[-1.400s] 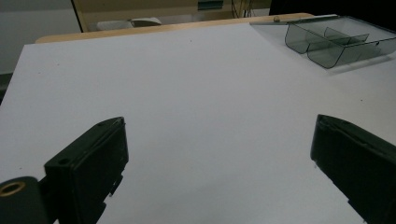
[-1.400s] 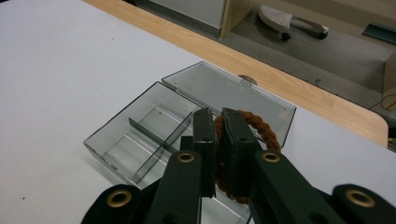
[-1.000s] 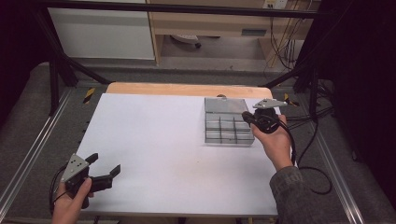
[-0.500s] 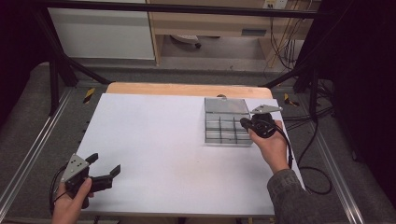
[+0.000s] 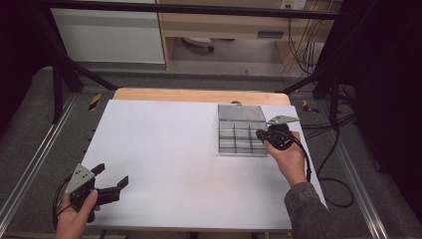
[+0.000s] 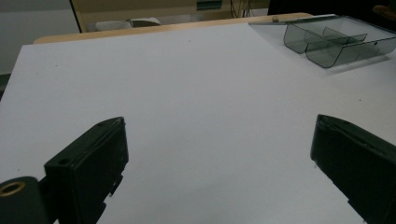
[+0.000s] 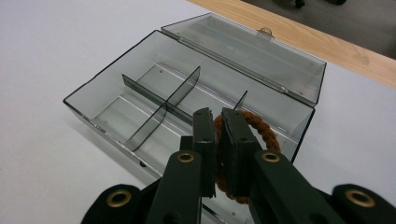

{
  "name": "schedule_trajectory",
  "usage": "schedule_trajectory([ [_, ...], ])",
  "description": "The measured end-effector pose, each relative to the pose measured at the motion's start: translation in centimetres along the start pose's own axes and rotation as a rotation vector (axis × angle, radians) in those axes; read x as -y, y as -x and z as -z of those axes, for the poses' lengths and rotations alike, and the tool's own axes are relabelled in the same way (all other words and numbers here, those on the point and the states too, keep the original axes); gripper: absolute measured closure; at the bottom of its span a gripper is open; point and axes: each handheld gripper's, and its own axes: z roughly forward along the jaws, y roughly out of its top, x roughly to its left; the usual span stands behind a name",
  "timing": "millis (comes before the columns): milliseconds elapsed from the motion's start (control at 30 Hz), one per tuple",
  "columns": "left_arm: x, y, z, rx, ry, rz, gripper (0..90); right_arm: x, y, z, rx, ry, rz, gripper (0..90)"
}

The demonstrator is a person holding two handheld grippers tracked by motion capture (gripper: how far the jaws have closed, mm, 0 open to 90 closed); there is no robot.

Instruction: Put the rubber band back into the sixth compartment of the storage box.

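I have the right tongs clamped on a brown braided ring, a hair-tie sort of loop, with the jaws pinching its near side. The ring hangs on edge between the jaws rather than flat, its plane running roughly along the tongs' own line, and it sits above the near right compartment of the clear smoke-grey divider box. In the high view those tongs are at the box's front right corner, on the right side of the white worktop. The box's long axis runs left to right across the worktop, its lid thrown open and lying back toward the far wooden edge. My left tongs rest at the near left corner, jaws spread wide apart and holding nothing, pointed toward the box from well apart.
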Motion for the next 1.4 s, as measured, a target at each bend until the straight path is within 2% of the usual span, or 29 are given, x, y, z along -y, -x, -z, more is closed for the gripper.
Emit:
schedule_trajectory([
  [1167,0.0,0.1,0.0,0.003,-0.003,-0.007,4.0,1.2,-0.1,-1.2,-0.008,-0.028,-0.03,85.1],
  [1233,0.0,0.1,-0.1,0.006,-0.002,-0.003,4.1,1.3,0.0,-1.3,-0.007,-0.034,-0.045,85.1],
  [1400,0.0,0.1,0.0,0.002,-0.004,-0.008,4.0,1.3,-0.1,-1.5,-0.01,-0.038,-0.032,85.1],
])
